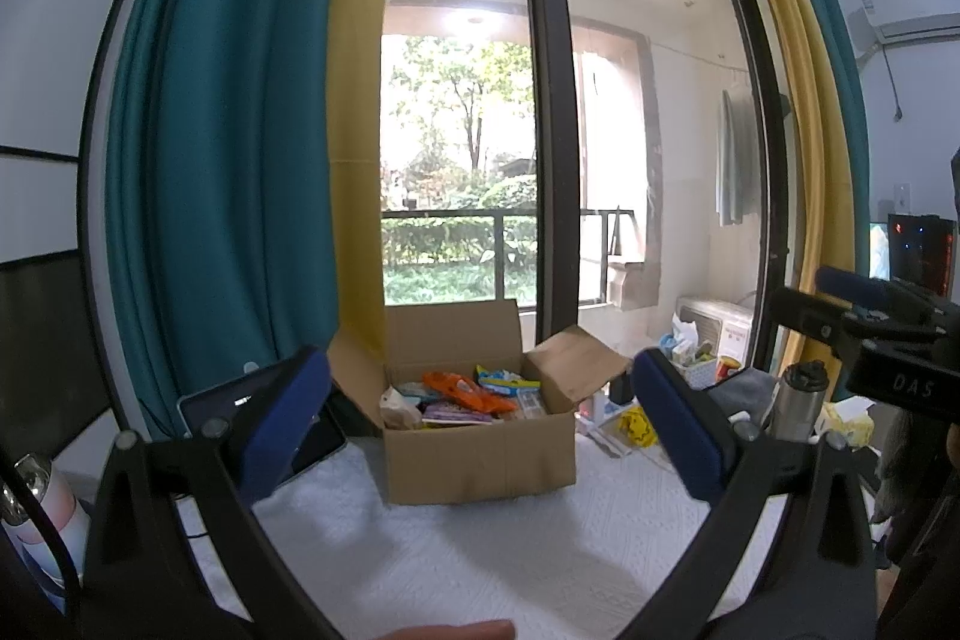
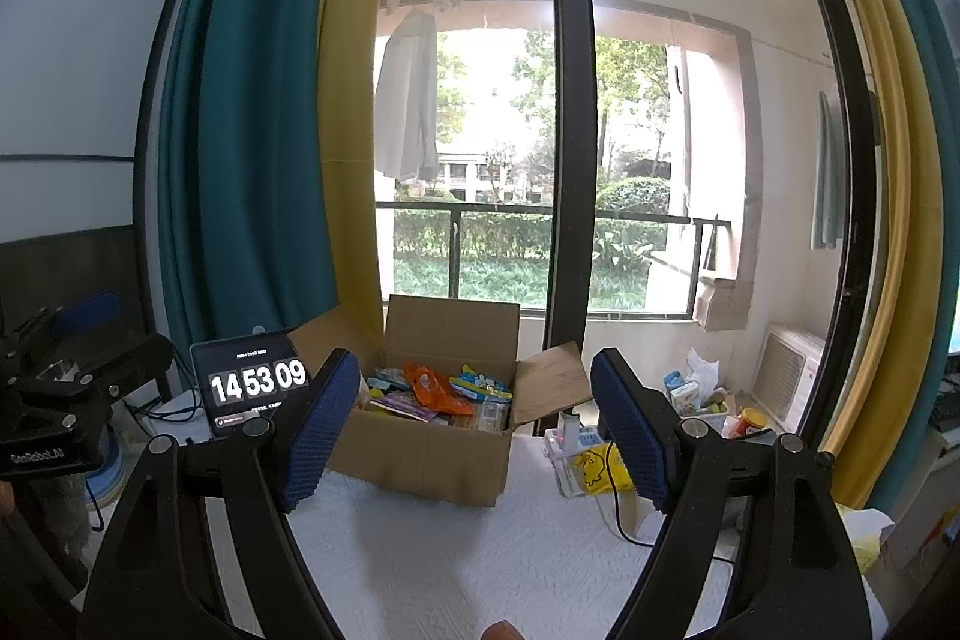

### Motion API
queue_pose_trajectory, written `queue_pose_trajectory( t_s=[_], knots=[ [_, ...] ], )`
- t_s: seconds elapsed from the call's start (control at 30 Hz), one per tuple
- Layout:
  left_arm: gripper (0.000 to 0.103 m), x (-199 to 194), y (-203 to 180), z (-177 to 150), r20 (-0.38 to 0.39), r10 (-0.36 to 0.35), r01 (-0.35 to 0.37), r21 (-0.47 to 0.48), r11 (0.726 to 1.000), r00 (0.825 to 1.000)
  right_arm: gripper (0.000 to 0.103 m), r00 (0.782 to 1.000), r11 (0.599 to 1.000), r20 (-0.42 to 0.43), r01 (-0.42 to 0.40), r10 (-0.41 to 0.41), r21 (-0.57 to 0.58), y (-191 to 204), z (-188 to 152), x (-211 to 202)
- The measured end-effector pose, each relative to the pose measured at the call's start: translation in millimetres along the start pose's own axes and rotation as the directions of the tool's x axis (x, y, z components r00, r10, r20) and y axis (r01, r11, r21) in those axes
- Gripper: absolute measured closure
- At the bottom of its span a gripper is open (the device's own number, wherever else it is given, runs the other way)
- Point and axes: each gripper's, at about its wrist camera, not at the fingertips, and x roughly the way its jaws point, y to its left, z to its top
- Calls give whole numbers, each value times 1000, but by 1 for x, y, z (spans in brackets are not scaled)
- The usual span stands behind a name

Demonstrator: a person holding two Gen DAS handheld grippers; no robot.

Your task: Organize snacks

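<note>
1. Cardboard box (image 1: 477,451) sits on the white textured cloth (image 1: 480,550) covering the table, flaps open, directly ahead of both grippers and in front of the window frame (image 1: 549,100).
2. Snacks are inside the box, a loose pile: an orange packet (image 1: 465,391) on top near the middle, a blue-and-yellow packet (image 1: 507,381) behind it to the right, a purple flat pack (image 1: 453,413) at the front. The rest is too jumbled to tell apart.
3. Right wrist view shows the same box (image 2: 429,448) turned slightly, the orange packet (image 2: 435,388) again on top.
4. Left gripper (image 1: 480,421): blue-padded fingers spread wide, nothing between them, box framed in the gap. Not touching the box.
5. Right gripper (image 2: 474,430): jaws wide apart too, empty, short of the box.
6. Each gripper also shows at the edge of the other's view, level with it, held off to the side.
7. Tablet (image 2: 255,382) stands left of the box, propped up, showing a flip clock. The left finger partly hides it in the left wrist view.
8. Right of the box on the cloth: a yellow packet with a cartoon figure (image 2: 597,469) lying on a white item, with a cable running across.
9. Steel tumbler (image 1: 798,400) stands farther right, behind the left gripper's right finger.
10. Teal curtain (image 1: 228,130) and yellow curtain (image 1: 360,100) hang left of the window; balcony and greenery behind the glass.
</note>
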Motion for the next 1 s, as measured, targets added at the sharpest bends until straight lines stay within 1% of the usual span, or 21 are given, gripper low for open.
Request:
queue_pose_trajectory(
  t_s=[0.9,1.0],
  knots=[
    [1,2,0,-3,-5,-12,12,6,1000,1000,21,1000,1000,-7,2,-2,4,-3,-1,1],
    [1,4,-4,-6,-4,-10,10,41,999,1000,21,1000,1000,-18,-6,6,5,-4,-5,5]
  ],
)
